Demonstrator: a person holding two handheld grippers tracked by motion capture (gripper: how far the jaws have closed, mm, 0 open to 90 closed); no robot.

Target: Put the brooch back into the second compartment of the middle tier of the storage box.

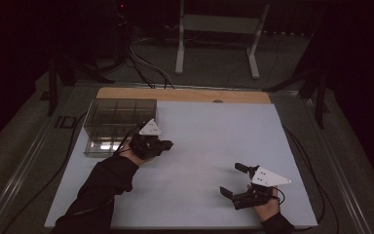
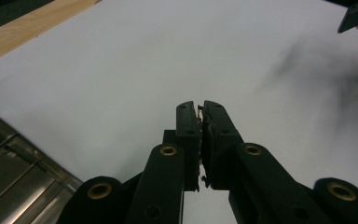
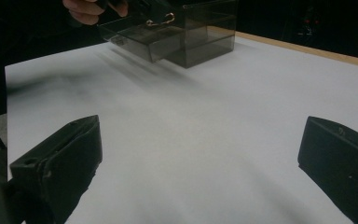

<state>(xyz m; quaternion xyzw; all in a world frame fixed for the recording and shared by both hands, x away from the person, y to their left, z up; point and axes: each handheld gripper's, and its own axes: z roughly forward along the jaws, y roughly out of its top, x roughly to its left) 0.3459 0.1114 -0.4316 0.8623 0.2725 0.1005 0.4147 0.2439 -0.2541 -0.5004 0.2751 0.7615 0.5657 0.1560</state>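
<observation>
Left gripper (image 1: 164,145), jaws pinched on something thin, beside the clear drawer box (image 1: 119,126) at counter's left-rear; right gripper (image 1: 233,181) jaws wide, idle; weak pinch could slip and drop it.

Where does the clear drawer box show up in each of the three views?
High view: the box sits at the far left of the white mat, just behind the left gripper.
Left gripper view: its corner fills the bottom left.
Right gripper view: it stands at top centre, one drawer pulled out.
Shared landmark: the wooden strip along the mat's far edge.
</observation>
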